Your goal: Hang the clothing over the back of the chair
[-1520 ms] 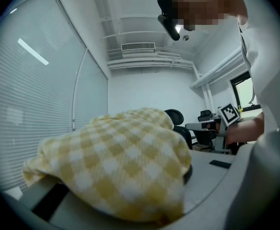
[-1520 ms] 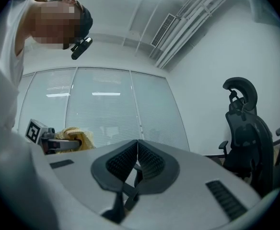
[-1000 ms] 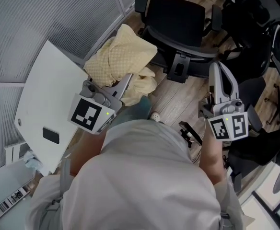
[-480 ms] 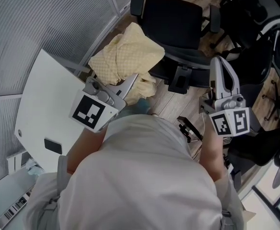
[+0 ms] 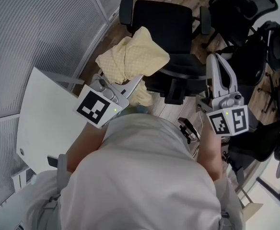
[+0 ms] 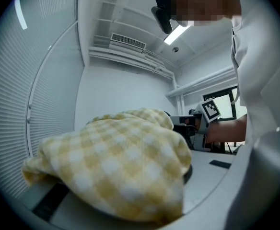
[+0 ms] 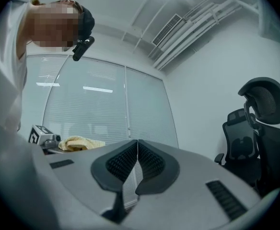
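Head view: I had my left tool (image 5: 136, 80) clamped on the yellow clothing (image 5: 130, 56) by the chair (image 5: 164, 20); right tool (image 5: 217, 60) pressed together, empty.

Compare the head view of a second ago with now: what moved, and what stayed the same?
The left gripper has carried the yellow checked garment away from the white table and up to the black office chair, whose near edge it now overlaps. Unchanged: left jaws clamped on the garment, the right gripper shut and empty beside the chair, nothing hung on the chair yet.
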`<state>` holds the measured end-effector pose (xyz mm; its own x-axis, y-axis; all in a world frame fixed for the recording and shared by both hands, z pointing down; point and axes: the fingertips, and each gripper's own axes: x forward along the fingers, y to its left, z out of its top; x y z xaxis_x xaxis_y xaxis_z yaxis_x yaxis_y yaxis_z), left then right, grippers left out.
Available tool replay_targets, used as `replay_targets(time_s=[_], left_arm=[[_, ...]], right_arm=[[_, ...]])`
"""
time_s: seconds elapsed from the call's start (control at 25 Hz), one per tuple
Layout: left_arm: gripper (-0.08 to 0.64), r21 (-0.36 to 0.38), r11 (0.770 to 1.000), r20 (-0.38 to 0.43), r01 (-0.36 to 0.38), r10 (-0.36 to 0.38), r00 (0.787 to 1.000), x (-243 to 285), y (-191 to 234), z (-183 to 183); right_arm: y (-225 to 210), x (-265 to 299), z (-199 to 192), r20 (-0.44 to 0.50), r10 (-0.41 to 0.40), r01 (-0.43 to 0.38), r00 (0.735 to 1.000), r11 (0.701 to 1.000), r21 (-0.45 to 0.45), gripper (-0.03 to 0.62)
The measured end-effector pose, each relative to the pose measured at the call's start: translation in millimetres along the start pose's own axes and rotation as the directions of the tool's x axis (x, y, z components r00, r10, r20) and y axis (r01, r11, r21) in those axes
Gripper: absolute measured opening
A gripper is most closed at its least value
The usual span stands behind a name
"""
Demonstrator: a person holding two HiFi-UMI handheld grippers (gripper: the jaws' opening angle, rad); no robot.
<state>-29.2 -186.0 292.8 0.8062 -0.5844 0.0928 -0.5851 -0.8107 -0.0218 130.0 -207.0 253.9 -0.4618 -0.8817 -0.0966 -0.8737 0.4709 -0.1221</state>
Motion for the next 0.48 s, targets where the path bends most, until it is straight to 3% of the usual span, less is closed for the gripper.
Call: replay_targets(time_s=[0.48], left_arm=[[0.058, -0.025, 0.988, -0.027, 0.153, -0.154, 0.988, 37, 13, -9]], right_arm=[[-24, 10, -3, 0.016, -0.114, 0.113, 0.993, 0.993, 0.028, 0.021]])
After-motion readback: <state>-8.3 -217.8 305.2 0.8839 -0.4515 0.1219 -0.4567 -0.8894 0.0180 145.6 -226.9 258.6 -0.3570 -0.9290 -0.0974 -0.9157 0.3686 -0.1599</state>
